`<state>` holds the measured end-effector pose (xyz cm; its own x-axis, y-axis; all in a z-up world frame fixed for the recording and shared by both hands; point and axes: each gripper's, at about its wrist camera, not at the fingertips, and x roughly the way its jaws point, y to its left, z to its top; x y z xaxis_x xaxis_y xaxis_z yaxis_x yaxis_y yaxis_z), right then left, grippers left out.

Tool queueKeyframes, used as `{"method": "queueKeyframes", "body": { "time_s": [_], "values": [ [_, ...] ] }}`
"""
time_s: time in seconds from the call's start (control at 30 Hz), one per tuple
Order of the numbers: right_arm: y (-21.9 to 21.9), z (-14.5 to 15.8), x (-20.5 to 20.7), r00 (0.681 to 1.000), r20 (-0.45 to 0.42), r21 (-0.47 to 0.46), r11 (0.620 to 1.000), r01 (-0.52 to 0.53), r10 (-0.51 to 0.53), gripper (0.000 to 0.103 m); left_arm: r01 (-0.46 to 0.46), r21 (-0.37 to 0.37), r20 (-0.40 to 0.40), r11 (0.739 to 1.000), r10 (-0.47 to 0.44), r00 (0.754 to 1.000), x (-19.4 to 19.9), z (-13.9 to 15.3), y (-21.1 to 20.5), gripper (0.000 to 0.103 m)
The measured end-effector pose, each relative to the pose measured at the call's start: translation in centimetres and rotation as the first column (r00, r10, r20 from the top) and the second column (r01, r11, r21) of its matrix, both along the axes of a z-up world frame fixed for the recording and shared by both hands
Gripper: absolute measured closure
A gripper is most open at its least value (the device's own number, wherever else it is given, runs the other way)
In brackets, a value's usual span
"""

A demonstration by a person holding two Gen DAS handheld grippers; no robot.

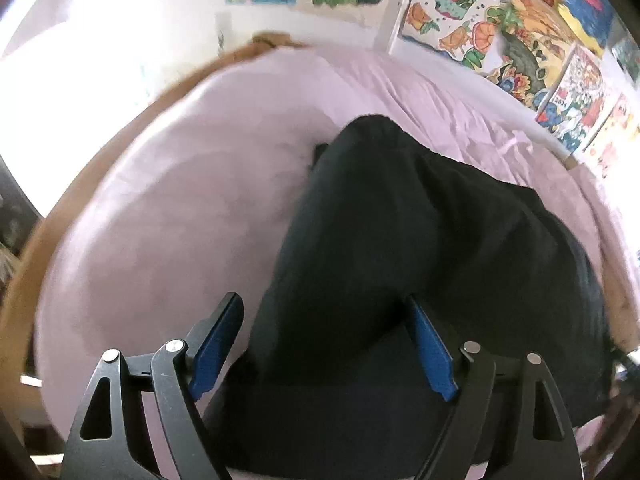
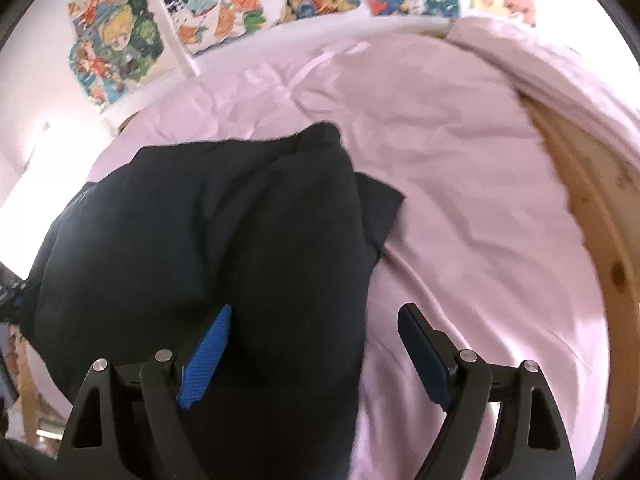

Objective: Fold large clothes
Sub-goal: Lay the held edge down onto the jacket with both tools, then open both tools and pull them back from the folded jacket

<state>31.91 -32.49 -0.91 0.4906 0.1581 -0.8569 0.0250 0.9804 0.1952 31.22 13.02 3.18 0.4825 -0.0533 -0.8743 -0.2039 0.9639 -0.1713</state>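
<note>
A large black garment lies bunched on a pink bed sheet. In the left wrist view my left gripper is open above the garment's near left part, its blue pads spread wide with black cloth between them. In the right wrist view the same black garment fills the left and middle. My right gripper is open over the garment's right edge, its left pad over black cloth and its right finger over the pink sheet.
A wooden bed frame curves along the left in the left wrist view and shows at the right in the right wrist view. Colourful posters cover the white wall behind the bed. A pink duvet is bunched at far right.
</note>
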Motion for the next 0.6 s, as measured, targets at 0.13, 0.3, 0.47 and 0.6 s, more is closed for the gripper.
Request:
{"method": "queueKeyframes", "body": {
  "time_s": [0.13, 0.3, 0.47, 0.6],
  "values": [
    [1.8, 1.2, -2.1, 0.994, 0.089, -0.004, 0.998, 0.068, -0.067, 0.007, 0.02, 0.081, 0.058, 0.996, -0.025, 0.998, -3.4, 1.0, -1.9, 0.025],
    [4.6, 3.4, -6.7, 0.969, 0.236, -0.03, 0.996, 0.081, -0.071, 0.0, 0.017, 0.067, 0.133, 0.998, -0.025, 0.991, -7.1, 2.5, -4.6, 0.025],
    [7.3, 5.3, -10.4, 0.931, 0.36, -0.046, 0.995, 0.089, -0.066, 0.0, 0.02, 0.043, 0.208, 0.999, -0.029, 0.978, -10.8, 4.6, -6.4, 0.021],
    [8.5, 6.2, -13.4, 0.901, 0.43, -0.069, 0.993, 0.092, -0.054, 0.0, 0.027, 0.081, 0.306, 0.996, -0.051, 0.951, -13.3, 6.1, -7.6, 0.002]
  ]
}}
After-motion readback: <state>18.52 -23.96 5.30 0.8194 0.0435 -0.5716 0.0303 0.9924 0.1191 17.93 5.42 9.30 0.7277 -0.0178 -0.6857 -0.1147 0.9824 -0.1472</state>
